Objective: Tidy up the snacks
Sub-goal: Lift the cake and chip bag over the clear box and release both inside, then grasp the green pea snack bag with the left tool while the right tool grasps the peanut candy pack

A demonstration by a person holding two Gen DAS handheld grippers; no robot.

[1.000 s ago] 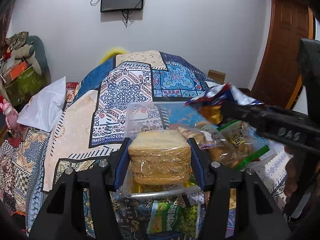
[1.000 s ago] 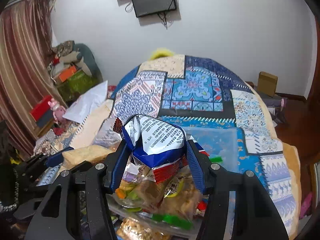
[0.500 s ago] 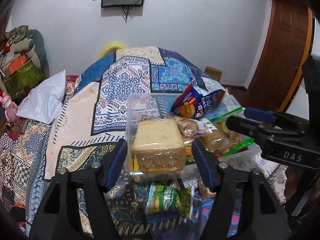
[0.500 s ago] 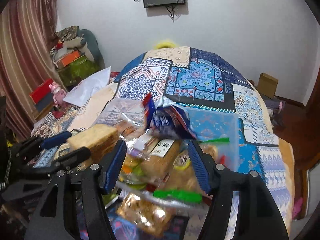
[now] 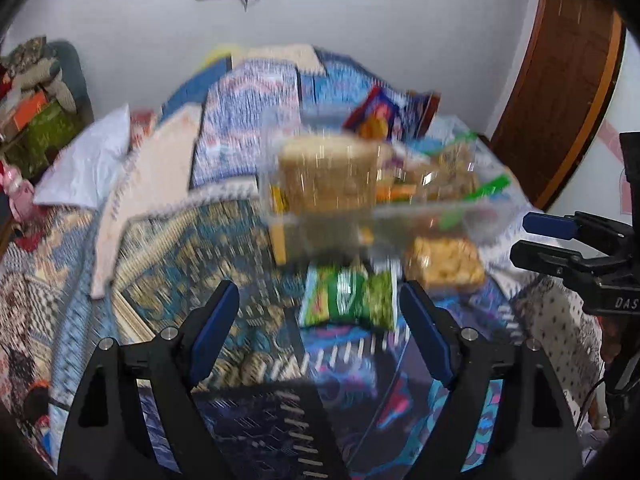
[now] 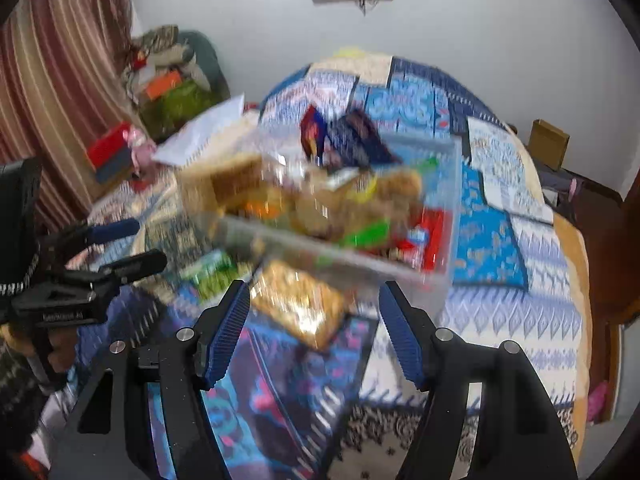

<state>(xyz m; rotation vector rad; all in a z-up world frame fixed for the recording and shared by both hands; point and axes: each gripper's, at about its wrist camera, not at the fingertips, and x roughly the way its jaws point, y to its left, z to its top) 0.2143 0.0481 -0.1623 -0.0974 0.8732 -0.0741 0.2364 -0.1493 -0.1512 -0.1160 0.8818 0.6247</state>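
- The left claw (image 5: 318, 330) stands wide open and empty, low in the frame over the patterned bedspread (image 5: 168, 248) — nothing sits between its blue pads.
- The right claw (image 6: 314, 330) is likewise spread wide with nothing in it.
- The clear plastic bin (image 6: 352, 256) sits on the bed at mid-frame, heaped with snacks; the wrapped bread loaf (image 5: 328, 176) stands at its left end, probably to keep bulky items together.
- Two packs lie loose just below the bin: a green packet (image 5: 348, 296) and a yellow cracker bag (image 6: 298, 306) — likely next in, though blur hides detail.
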